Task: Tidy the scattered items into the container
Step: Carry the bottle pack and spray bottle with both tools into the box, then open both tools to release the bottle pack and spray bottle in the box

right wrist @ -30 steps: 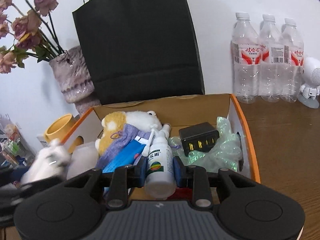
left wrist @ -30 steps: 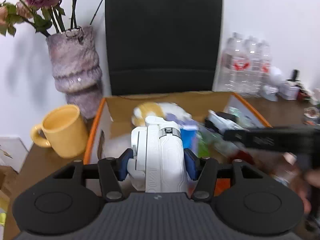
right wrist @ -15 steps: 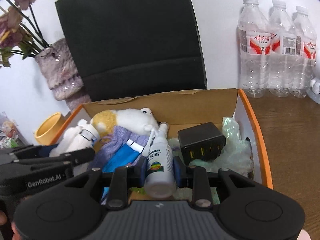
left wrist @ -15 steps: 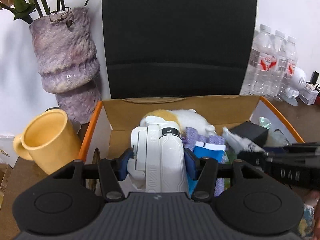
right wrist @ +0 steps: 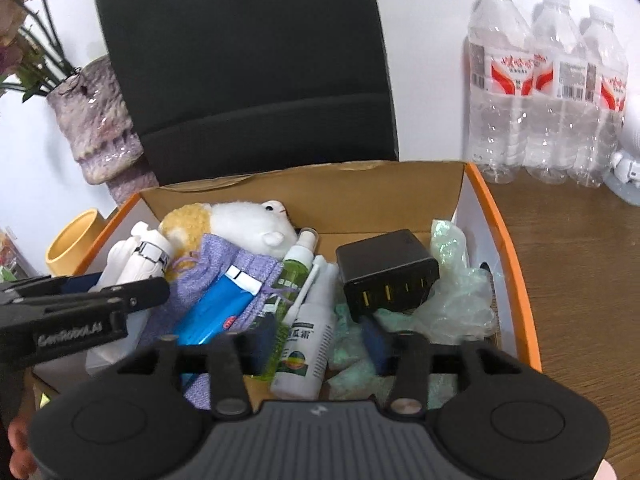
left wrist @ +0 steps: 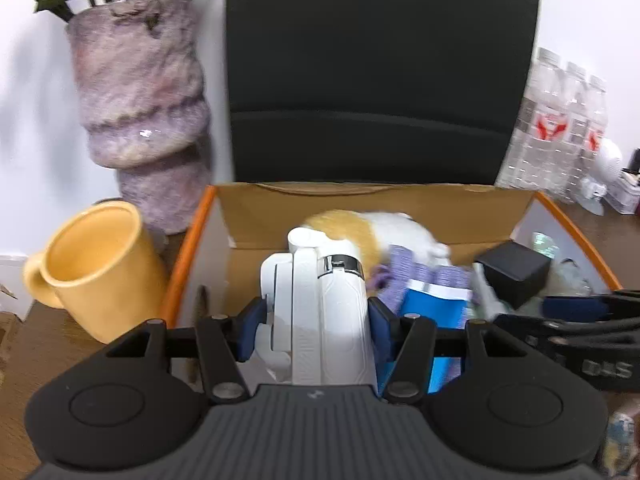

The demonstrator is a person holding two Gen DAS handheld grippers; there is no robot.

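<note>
Biggest worry here is the box [right wrist: 516, 264] getting crowded: the white gadget [left wrist: 320, 312], some folding plastic thing with a chrome band, is pinched firmly in the left gripper [left wrist: 316, 316] over the near-left corner, and if it's let go from there I'd guess it tips onto the purple knit pouch [right wrist: 224, 264] or knocks against the box wall instead of settling flat. The two tools are also right next to each other, so a sideways nudge could bump them. On the other side, the right gripper [right wrist: 320, 344] has its jaws opening, and the white spray bottle [right wrist: 308, 344] sits between them, with a gap at the right pad at least; it looks like it's resting on the green plastic wrap [right wrist: 452, 300] and leaning on the green spray bottle [right wrist: 298, 260], so it might roll once the tool pulls away. Both grippers point down and forward into the box from the near edge, side by side. Plush toy [right wrist: 240, 224], blue tube [right wrist: 216, 304] and black charger [right wrist: 386, 276] are already inside.
</note>
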